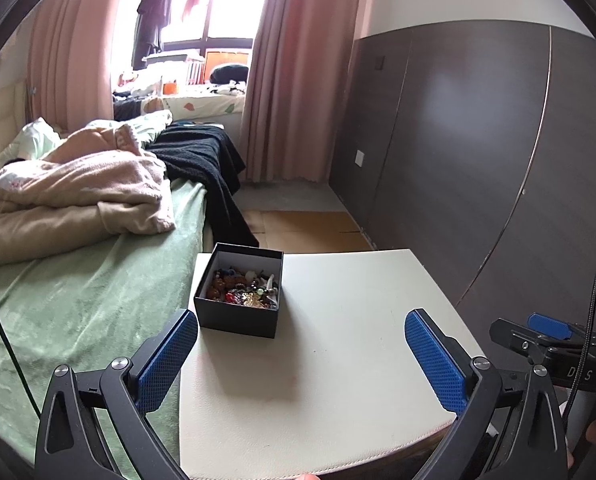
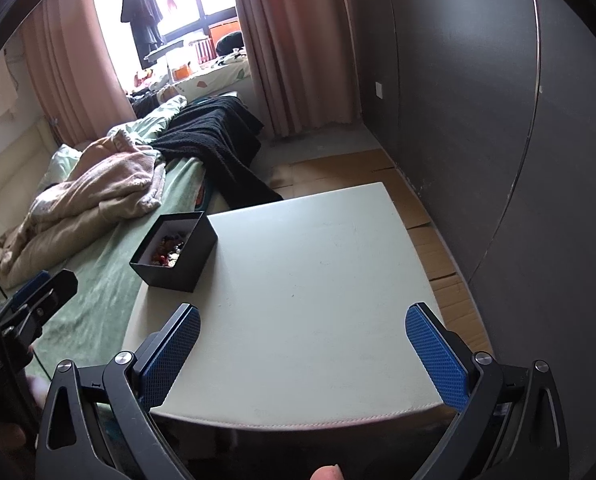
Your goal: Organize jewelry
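Note:
A black open box (image 1: 240, 312) with a white lining holds a heap of mixed jewelry (image 1: 244, 286). It stands at the far left of a white table (image 1: 338, 360). My left gripper (image 1: 302, 356) is open and empty, just in front of the box. In the right wrist view the box (image 2: 186, 256) sits at the table's (image 2: 298, 280) far left corner, with jewelry (image 2: 169, 253) inside. My right gripper (image 2: 303, 354) is open and empty over the table's near edge. Each gripper shows at the edge of the other's view, the right one (image 1: 550, 330) and the left one (image 2: 38, 286).
A bed (image 1: 78, 280) with a green sheet, a beige blanket (image 1: 78, 188) and a black blanket (image 1: 206, 160) lies along the table's left side. A dark panelled wall (image 1: 478, 152) stands to the right. Pink curtains (image 1: 294, 80) and a window are at the back.

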`<state>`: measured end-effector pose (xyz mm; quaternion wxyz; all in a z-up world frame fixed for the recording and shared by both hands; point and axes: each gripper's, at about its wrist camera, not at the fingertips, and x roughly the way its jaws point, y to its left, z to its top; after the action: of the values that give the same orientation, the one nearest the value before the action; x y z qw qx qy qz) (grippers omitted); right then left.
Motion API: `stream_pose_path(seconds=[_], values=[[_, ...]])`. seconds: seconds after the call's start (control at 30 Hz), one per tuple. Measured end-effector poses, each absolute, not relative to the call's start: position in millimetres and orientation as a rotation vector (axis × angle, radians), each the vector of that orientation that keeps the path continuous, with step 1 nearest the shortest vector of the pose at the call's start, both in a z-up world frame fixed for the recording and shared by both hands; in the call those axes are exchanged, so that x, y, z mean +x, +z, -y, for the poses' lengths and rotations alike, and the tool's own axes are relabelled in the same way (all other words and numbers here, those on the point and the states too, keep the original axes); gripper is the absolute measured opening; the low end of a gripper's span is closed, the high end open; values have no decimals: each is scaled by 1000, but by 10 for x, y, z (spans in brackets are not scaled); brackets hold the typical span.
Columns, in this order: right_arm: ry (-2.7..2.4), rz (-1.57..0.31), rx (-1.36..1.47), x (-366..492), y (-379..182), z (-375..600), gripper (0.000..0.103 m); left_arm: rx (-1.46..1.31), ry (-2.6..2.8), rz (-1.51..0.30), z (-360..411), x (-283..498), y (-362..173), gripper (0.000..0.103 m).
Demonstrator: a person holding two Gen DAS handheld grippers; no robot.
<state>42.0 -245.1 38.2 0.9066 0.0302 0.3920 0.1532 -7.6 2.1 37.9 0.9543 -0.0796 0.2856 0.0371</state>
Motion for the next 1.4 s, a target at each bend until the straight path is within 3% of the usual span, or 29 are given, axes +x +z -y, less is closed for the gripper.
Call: stream_pose_path(seconds=[1.4], values=[[319, -820, 96, 392, 424, 2516, 103, -157, 91, -582, 35, -77, 411, 103]])
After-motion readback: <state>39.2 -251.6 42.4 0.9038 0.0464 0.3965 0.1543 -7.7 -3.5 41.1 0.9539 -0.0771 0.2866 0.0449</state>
